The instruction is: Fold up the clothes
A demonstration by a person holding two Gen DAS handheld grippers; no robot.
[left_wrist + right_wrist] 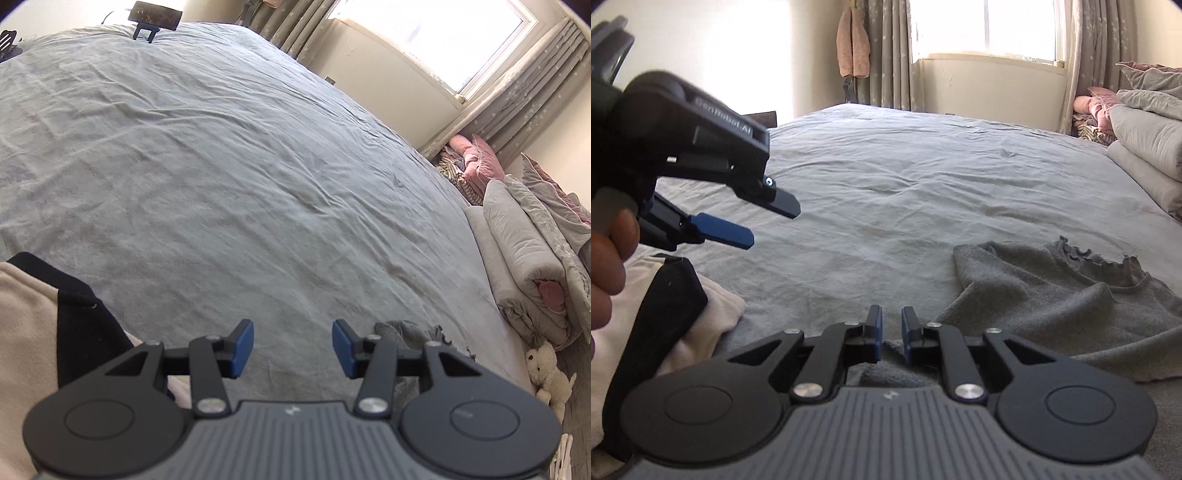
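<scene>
A grey knit top with a frilled collar [1071, 295] lies crumpled on the pale bed sheet [886, 177], to the right of my right gripper [891, 334]. Its near edge runs under that gripper's fingers. The right jaws stand a narrow gap apart, and only sheet shows between the blue pads. A cream garment with a black band [672, 291] lies at the left. Above it a hand holds my left gripper [764, 221], which is open and holds nothing. In the left wrist view, the left gripper [293, 349] hovers over bare sheet, between the cream garment [29, 325] and the grey top [406, 330].
Folded grey quilts [524, 258] and pink pillows [476, 162] are stacked along the bed's right side. A white plush toy [546, 369] lies on the floor there. A dark screen on a stand [155, 16] sits at the bed's far end. A window with curtains [1023, 26] is beyond.
</scene>
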